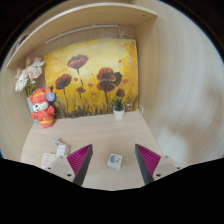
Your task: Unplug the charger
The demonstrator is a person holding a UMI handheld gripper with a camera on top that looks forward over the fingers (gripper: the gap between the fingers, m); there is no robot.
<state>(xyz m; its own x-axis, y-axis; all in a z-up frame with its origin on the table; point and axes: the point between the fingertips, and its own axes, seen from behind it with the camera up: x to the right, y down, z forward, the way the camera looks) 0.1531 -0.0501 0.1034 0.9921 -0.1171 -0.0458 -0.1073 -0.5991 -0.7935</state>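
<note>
Gripper (113, 163) wide open, holding nothing, hovers above desk (95, 132). Small white block between the fingers, prob. the charger (115, 160), sits on desk w/ gaps either side. Not gripped yet, so unplugging not started; approach, grip & pull all left

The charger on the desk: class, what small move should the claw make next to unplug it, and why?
Probably ease the claw forward and slightly down. Its fingers stand open, and the small white charger sits on the desk between them, not yet gripped. Closing now would likely miss a firm hold.
</note>
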